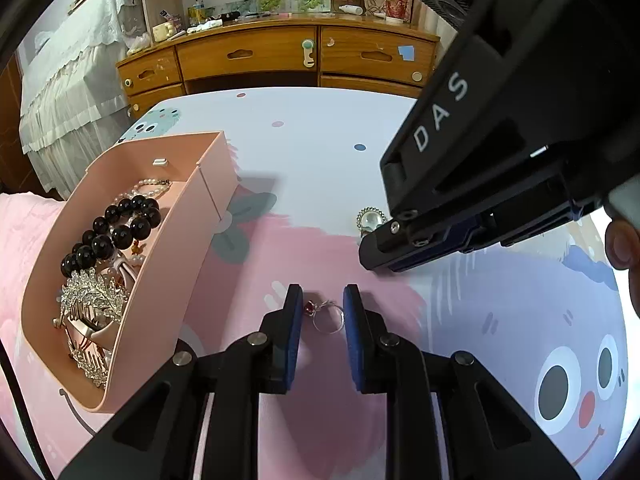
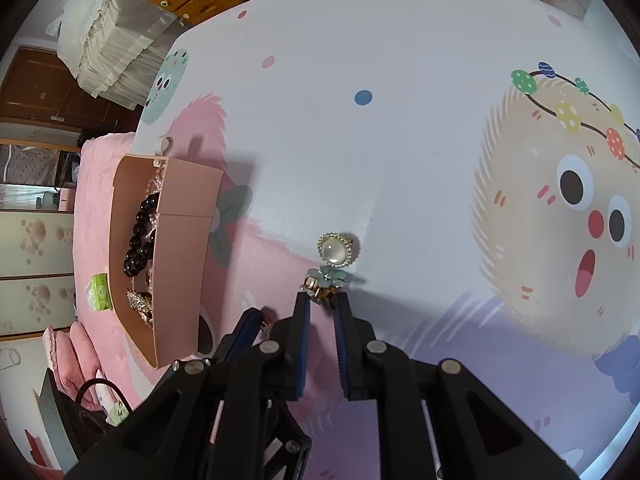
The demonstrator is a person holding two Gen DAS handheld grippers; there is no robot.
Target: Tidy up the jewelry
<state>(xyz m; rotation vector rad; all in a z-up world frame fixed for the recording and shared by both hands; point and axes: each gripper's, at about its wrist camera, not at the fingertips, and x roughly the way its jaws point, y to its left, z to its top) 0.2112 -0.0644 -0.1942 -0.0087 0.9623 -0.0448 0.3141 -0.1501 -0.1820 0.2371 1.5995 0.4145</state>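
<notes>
A silver ring with a red stone (image 1: 328, 317) lies on the cartoon-print tablecloth (image 1: 320, 160), and my left gripper (image 1: 323, 308) is shut on it, a blue pad touching each side. To its left stands an open pink box (image 1: 208, 184) holding a black bead bracelet (image 1: 116, 232), a pearl strand (image 1: 152, 188) and a rhinestone hair comb (image 1: 92, 300). My right gripper (image 2: 322, 306) is shut on a small gold piece with a teal flower (image 2: 328, 276). A round pearl brooch (image 2: 338, 249) lies just beyond; whether the two are joined I cannot tell.
A wooden dresser (image 1: 280, 56) cluttered on top stands behind the table, with a lace-covered bed (image 1: 68, 80) to its left. Pink bedding (image 2: 96, 208) and a green packet (image 2: 98, 292) lie past the box (image 2: 184, 248). A person's thumb (image 1: 620, 240) shows at the right edge.
</notes>
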